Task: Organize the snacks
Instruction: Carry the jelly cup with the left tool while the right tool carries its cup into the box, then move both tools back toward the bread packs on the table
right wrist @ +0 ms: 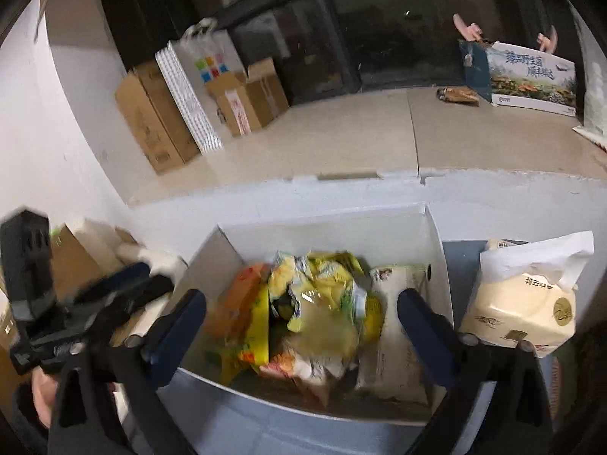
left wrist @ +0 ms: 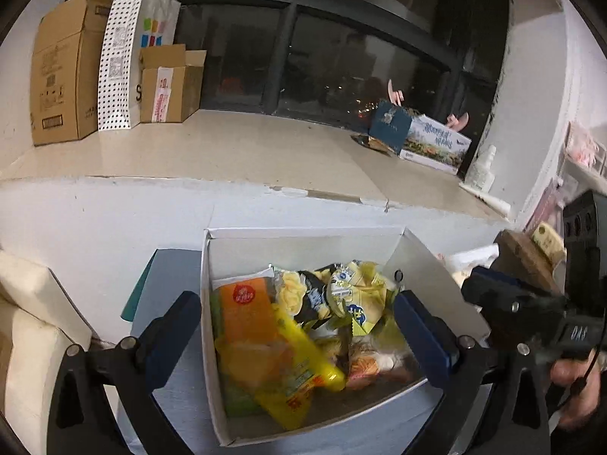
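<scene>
A white cardboard box (left wrist: 299, 244) (right wrist: 334, 227) holds several snack packets: an orange-and-yellow pack (left wrist: 265, 341), crumpled yellow bags (left wrist: 353, 295) (right wrist: 322, 295) and a pale packet (right wrist: 394, 326) at its right side. My left gripper (left wrist: 299, 326) is open and empty, hovering over the box with one finger on each side of it. My right gripper (right wrist: 301, 322) is open and empty, also above the box. The right gripper also shows in the left wrist view (left wrist: 531, 295), and the left gripper in the right wrist view (right wrist: 114, 292).
A cream tissue pack (right wrist: 523, 303) stands right of the box. Behind is a raised beige ledge (left wrist: 227, 144) with cardboard boxes (left wrist: 64, 72), a dotted paper bag (left wrist: 125, 53) and a printed carton (left wrist: 436, 144) by the dark window. White foam (left wrist: 30, 322) lies left.
</scene>
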Demonstrator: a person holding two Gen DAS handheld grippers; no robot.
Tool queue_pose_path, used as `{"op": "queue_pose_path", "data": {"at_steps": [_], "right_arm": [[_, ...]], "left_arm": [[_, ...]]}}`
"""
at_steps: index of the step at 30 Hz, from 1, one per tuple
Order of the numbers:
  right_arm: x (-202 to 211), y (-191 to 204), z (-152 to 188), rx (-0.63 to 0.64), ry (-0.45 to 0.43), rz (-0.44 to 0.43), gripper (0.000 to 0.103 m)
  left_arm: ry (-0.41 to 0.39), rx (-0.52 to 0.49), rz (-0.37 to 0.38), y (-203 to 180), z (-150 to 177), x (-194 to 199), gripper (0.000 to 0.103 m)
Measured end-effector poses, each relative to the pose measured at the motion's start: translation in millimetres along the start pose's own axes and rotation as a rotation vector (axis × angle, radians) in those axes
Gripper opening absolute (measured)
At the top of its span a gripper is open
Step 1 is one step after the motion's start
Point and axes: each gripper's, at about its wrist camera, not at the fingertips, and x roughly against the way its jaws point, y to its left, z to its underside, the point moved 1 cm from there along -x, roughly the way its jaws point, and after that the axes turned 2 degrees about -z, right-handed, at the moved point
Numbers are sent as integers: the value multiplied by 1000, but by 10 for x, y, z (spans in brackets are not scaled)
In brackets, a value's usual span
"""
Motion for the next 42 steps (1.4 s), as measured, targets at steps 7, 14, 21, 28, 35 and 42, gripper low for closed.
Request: {"op": "queue_pose_path", "data": {"at_steps": [7,14,21,28,35,42], "right_arm": [[7,-16,97,-2,55,-15,103],[337,25,342,-37,37,-55,103],[861,131,1095,-13,62,-47,103],[1113,203,1944,-21,134,18,103],[958,220,2197,11,197,84,103],[428,237,2080,72,294,146,103]], "left_arm": [[21,-29,13,-44,69,68,103],[-31,-117,49,-229,272,523,103],[-5,-167,137,-432,866,920,103],[86,-107,142,-452,1592,1047,103],[154,-66,121,-373,2016,1161,103],[160,-69,73,-295,2142,1288,103]]}}
